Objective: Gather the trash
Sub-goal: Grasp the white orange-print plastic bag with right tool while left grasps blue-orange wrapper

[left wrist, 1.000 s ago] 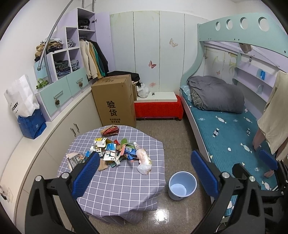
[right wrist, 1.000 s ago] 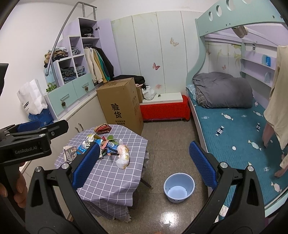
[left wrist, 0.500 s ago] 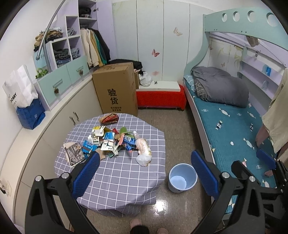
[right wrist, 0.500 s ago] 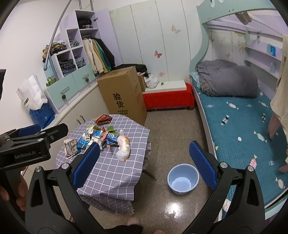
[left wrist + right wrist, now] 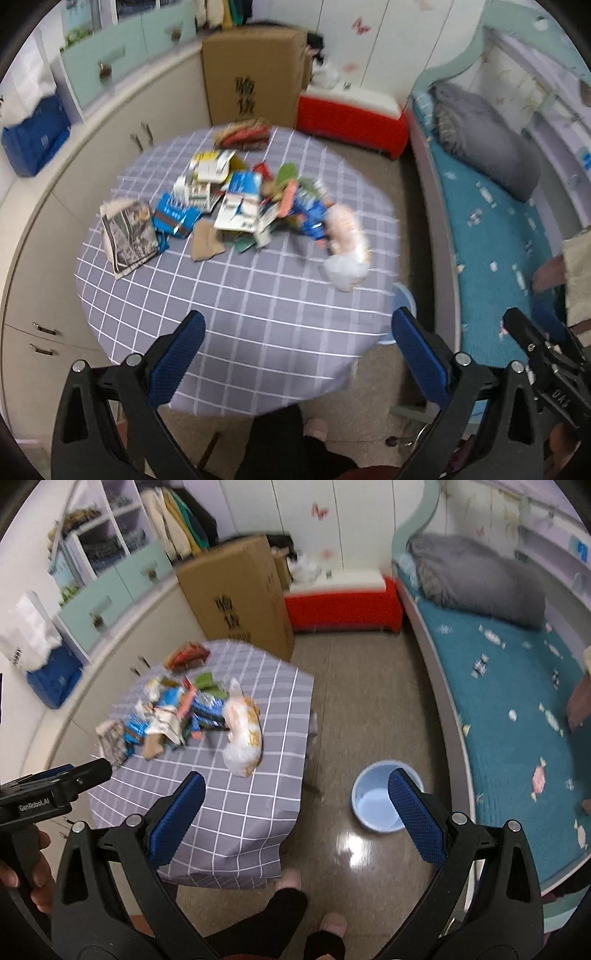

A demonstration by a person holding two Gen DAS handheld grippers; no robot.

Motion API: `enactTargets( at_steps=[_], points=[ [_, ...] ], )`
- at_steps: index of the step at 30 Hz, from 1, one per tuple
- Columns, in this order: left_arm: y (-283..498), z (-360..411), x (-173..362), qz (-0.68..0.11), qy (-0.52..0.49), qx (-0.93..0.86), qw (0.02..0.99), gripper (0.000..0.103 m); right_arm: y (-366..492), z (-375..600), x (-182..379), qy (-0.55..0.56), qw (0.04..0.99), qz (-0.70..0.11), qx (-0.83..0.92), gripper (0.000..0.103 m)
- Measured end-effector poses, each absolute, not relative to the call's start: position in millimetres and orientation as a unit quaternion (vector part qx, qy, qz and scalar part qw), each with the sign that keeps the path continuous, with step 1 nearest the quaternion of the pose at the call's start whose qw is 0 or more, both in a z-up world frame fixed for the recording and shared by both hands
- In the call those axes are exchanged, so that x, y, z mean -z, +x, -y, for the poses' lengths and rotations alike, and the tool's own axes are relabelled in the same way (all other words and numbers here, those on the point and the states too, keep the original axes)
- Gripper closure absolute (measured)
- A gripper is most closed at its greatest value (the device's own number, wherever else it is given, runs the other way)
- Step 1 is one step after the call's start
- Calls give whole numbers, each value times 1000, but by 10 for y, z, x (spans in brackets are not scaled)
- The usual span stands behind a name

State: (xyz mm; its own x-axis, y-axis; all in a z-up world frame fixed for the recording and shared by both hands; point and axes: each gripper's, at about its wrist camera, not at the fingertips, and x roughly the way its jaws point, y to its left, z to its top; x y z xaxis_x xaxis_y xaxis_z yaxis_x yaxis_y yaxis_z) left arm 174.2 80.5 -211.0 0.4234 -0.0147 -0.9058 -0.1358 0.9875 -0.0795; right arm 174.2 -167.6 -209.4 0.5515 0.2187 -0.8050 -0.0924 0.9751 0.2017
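Your left gripper and right gripper both have fingers spread wide, holding nothing. The trash pile lies on the checked table, well beyond the fingertips. The blue bucket stands on the floor beside the table.

A loose heap of wrappers, cartons and paper scraps lies on the checked table, a crumpled white-and-orange bag at its edge.
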Motion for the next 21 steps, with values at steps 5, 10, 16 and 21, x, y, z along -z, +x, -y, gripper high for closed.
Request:
enactTargets(
  at_steps=[5,10,16,21],
  points=[
    [2170,-1006,2417,-560,-65,-22,826,5,2221,1424,2512,83,850,-513,-83,6],
    [2655,-1058,2502,-559,-48,9,828,22,2631,1216,2803,87,842,-526,-80,6],
    [3131,-1119,2694,-568,-37,37,821,25,3109,885,3232,81,821,-556,-101,15],
    [3383,-1080,2919,-586,-30,67,807,33,3295,758,3480,102,798,-582,-119,53]
  ],
)
